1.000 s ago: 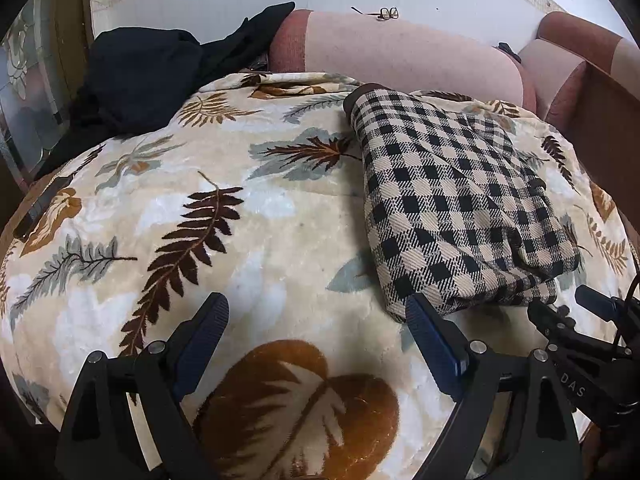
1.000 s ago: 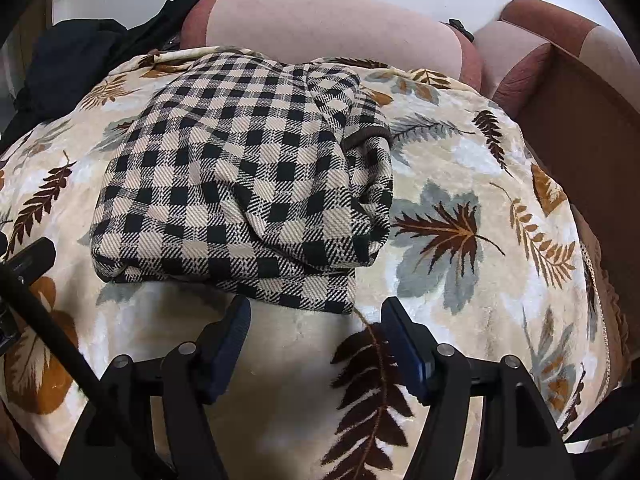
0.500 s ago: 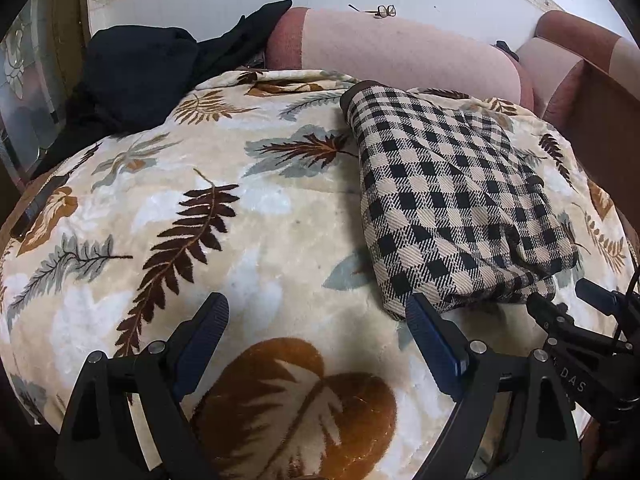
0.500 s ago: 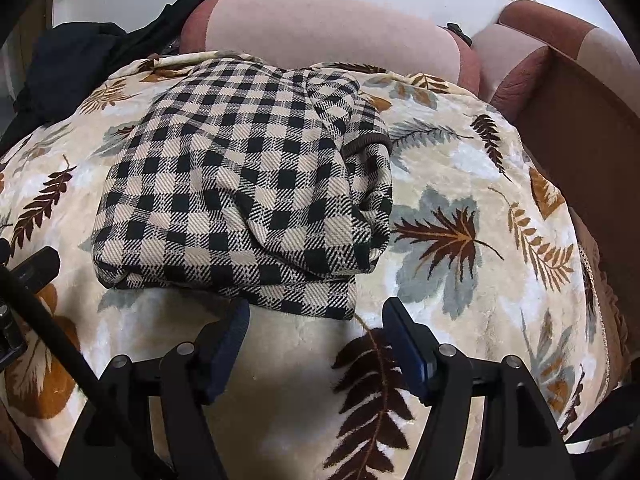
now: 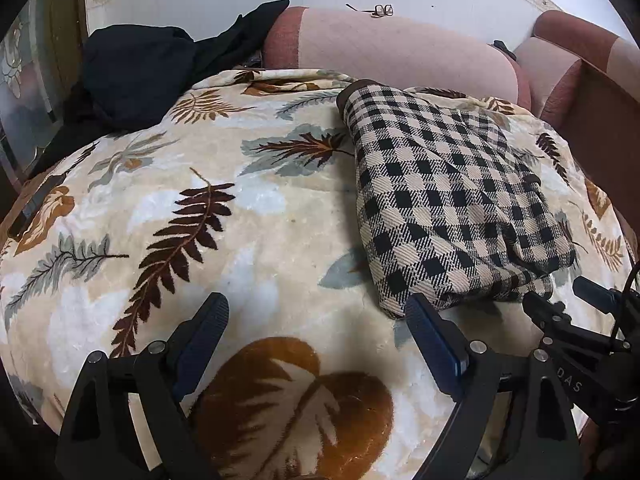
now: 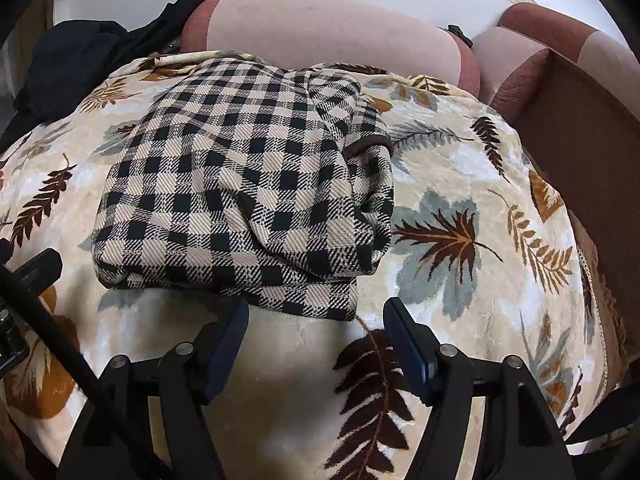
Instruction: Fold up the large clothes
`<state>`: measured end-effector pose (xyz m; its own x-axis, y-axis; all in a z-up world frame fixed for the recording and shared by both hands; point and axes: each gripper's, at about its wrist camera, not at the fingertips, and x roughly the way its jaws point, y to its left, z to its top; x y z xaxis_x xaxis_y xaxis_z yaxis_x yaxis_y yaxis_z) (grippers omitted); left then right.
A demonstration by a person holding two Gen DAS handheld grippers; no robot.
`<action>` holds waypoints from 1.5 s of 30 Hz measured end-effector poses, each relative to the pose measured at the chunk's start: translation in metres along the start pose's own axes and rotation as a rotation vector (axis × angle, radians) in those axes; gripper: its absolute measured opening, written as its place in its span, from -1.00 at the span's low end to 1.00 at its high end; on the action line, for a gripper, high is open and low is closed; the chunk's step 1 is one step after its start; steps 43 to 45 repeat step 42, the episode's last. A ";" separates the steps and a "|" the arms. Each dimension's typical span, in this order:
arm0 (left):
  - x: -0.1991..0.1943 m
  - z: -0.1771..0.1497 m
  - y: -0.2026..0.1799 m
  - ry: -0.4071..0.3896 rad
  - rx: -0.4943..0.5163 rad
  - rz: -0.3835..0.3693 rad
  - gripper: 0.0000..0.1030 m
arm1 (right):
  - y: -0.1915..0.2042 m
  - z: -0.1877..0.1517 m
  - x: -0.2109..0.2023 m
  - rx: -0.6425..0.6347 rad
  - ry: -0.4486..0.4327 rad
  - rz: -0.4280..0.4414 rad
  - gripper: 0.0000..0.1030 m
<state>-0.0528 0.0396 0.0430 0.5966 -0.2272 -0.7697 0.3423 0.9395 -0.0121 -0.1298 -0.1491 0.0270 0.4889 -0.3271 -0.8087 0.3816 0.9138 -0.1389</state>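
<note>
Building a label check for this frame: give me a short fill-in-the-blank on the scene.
1. The checked garment lies ____ on the leaf-print blanket.
2. Both the left gripper and right gripper are ____, holding nothing.
3. On top of the sofa back rests a pair of ____.

Missing: folded; open; glasses

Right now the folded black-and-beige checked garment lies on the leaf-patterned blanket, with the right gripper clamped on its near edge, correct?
Not quite. The right gripper is open and empty, just short of the black-and-beige checked garment; the right wrist view shows it. The garment does lie folded on the leaf-patterned blanket.
</note>
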 end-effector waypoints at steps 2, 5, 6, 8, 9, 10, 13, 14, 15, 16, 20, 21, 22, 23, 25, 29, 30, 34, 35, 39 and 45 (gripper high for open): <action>0.000 0.000 -0.001 0.002 0.003 -0.003 0.73 | -0.001 0.000 0.000 0.005 0.000 0.000 0.44; 0.000 0.000 -0.001 0.005 0.006 -0.007 0.73 | -0.002 0.001 0.000 0.006 0.000 -0.004 0.45; 0.000 0.000 -0.001 0.005 0.007 -0.009 0.73 | -0.002 0.002 0.000 0.006 -0.001 -0.005 0.45; 0.000 0.000 -0.001 0.005 0.008 -0.011 0.73 | -0.003 0.002 0.001 0.005 0.000 -0.006 0.47; 0.000 0.000 -0.001 0.005 0.007 -0.010 0.73 | -0.002 0.002 0.000 0.006 0.001 -0.005 0.47; 0.000 -0.001 -0.001 0.006 0.008 -0.010 0.73 | -0.002 0.002 0.000 0.007 0.001 -0.006 0.47; 0.001 -0.001 -0.002 0.011 0.010 -0.017 0.73 | -0.002 0.002 0.000 0.008 -0.001 -0.004 0.47; 0.001 -0.001 -0.002 0.013 0.010 -0.019 0.73 | -0.003 0.002 0.000 0.007 -0.002 -0.005 0.47; 0.002 -0.001 -0.002 0.014 0.010 -0.022 0.73 | -0.002 0.003 0.000 0.005 -0.001 -0.008 0.48; 0.002 -0.002 -0.002 0.015 0.011 -0.024 0.73 | -0.002 0.003 0.001 0.005 -0.001 -0.008 0.48; 0.002 -0.002 -0.001 0.016 0.010 -0.028 0.73 | -0.002 0.003 0.001 0.008 0.000 -0.007 0.48; 0.002 -0.002 -0.001 0.015 0.009 -0.029 0.73 | -0.002 0.003 0.001 0.006 0.000 -0.008 0.49; 0.002 -0.002 -0.001 0.015 0.010 -0.028 0.73 | -0.002 0.003 0.001 0.005 0.000 -0.009 0.49; 0.002 -0.002 -0.002 0.015 0.012 -0.029 0.73 | -0.001 0.003 0.001 0.005 0.000 -0.010 0.49; 0.002 -0.002 -0.002 0.016 0.016 -0.031 0.73 | -0.001 0.003 0.001 0.006 0.001 -0.010 0.49; 0.003 -0.004 -0.005 0.019 0.023 -0.046 0.73 | -0.002 0.004 0.000 0.006 0.000 -0.010 0.49; 0.003 -0.004 -0.005 0.020 0.024 -0.047 0.73 | 0.000 0.003 0.000 0.006 -0.001 -0.011 0.49; 0.001 -0.005 -0.008 0.019 0.035 -0.054 0.73 | 0.003 0.002 -0.002 0.007 -0.004 -0.017 0.49; 0.001 -0.005 -0.008 0.017 0.036 -0.056 0.73 | 0.003 0.002 -0.003 0.008 -0.005 -0.018 0.49; -0.006 -0.006 -0.008 -0.002 0.030 -0.071 0.73 | 0.004 0.001 -0.005 0.015 -0.004 -0.022 0.49; -0.011 -0.006 -0.008 -0.015 0.027 -0.077 0.73 | 0.004 -0.001 -0.008 0.016 -0.003 -0.018 0.49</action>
